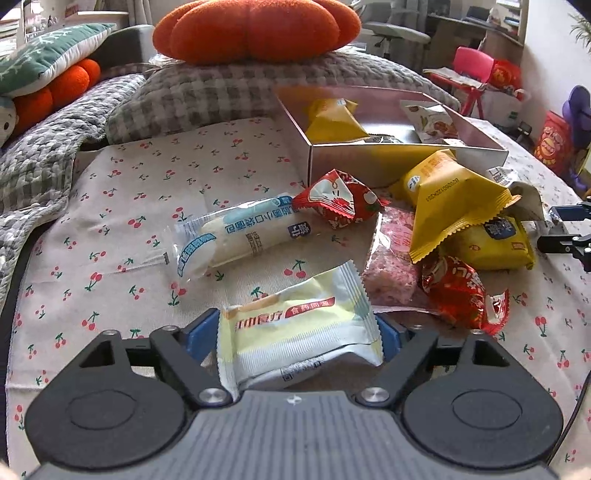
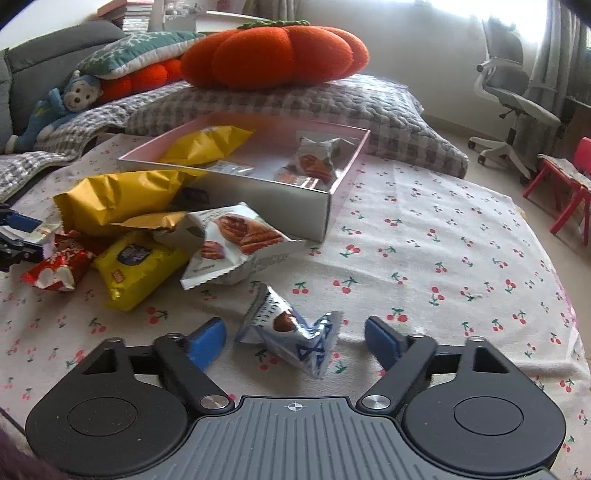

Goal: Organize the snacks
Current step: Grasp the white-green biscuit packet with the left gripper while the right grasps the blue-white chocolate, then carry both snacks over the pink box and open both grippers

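My left gripper is low over the cherry-print cloth, its blue pads touching both side edges of a pale yellow snack packet that fills the gap. My right gripper stands open around a small silver-blue nut packet, with a gap on either side of it. Further off lies the snack pile: a clear bread roll pack, red candy packets, yellow packets and a pecan bag. Behind it the shallow pink-white box holds a yellow packet and pecan bags.
Grey checked cushions and an orange pumpkin pillow rise behind the box. Bare cloth stretches right of the box. An office chair and red child's chair stand on the floor beyond.
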### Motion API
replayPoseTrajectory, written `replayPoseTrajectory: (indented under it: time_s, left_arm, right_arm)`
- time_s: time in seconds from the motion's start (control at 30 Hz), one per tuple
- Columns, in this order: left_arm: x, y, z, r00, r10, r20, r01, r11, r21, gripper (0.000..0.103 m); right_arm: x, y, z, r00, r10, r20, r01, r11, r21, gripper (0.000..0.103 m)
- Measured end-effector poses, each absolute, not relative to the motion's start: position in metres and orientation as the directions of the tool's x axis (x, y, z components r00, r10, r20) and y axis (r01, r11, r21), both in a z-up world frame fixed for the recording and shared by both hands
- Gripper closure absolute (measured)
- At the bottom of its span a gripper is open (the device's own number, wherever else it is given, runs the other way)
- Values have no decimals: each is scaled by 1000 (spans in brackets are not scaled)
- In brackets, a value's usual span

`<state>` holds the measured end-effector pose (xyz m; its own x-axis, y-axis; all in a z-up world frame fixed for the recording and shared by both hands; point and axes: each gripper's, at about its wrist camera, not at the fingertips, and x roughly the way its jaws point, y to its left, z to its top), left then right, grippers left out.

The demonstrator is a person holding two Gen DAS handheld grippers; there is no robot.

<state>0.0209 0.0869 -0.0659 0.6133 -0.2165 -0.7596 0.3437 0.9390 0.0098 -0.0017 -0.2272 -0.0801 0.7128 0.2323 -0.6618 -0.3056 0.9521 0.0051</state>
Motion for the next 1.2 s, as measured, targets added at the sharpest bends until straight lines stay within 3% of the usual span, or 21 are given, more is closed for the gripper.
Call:
replayPoseTrajectory:
  time_s: [0.17, 0.5, 1.2]
  left_arm:
    - [17, 85, -64, 607, -207, -767, 342, 939, 17, 29]
    - [9, 81, -60, 610, -171, -774, 337, 940, 58, 38]
    - [7, 76, -31, 650, -184, -738, 328, 943, 54, 39]
  right_arm:
    - [-5, -222, -77, 700, 265, -663, -343, 939, 14, 52]
    - [-8, -220, -70, 700, 278, -657, -358, 933, 14, 58]
    - [-9, -227, -39, 732, 313, -605, -338, 938, 76, 59]
